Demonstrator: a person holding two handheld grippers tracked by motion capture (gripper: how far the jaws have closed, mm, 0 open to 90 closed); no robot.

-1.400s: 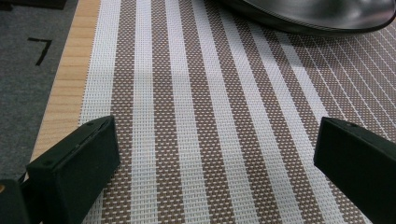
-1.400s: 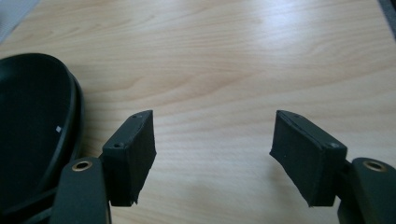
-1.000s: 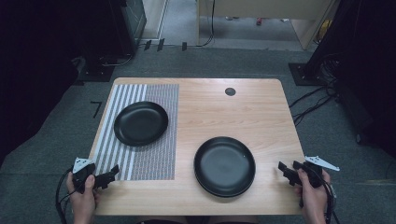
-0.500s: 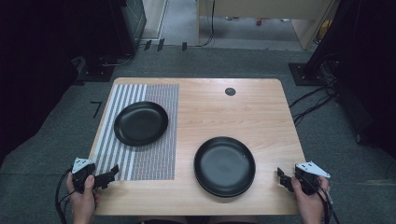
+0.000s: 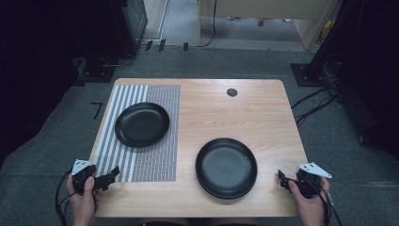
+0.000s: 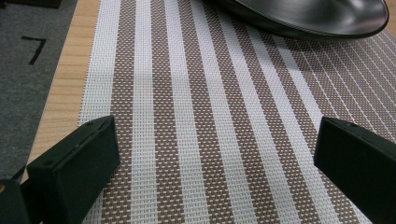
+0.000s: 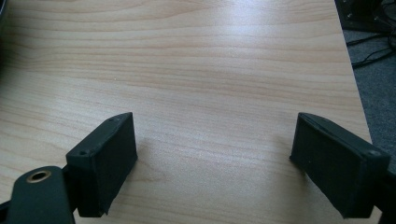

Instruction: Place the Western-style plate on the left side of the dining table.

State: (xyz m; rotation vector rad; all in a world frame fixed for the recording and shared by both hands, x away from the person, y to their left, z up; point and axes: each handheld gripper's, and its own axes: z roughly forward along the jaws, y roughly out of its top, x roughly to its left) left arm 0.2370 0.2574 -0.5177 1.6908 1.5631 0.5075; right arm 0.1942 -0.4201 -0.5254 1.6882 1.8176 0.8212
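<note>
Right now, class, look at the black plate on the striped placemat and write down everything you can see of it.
The black plate is round, shallow and glossy, with a raised rim and a darker, flat well; it looks glazed or metallic. It lies upright and empty on the far part of the striped placemat, wholly within its edges. The left gripper view shows its curved underside lifting off the weave at the rim. Nothing else touches it.

I see a wooden table (image 5: pixel 211 113) bearing a striped mat (image 5: pixel 160 160) at left. One black plate (image 5: pixel 142 124) rests on the mat; another plate (image 5: pixel 227 167) on bare wood.
</note>
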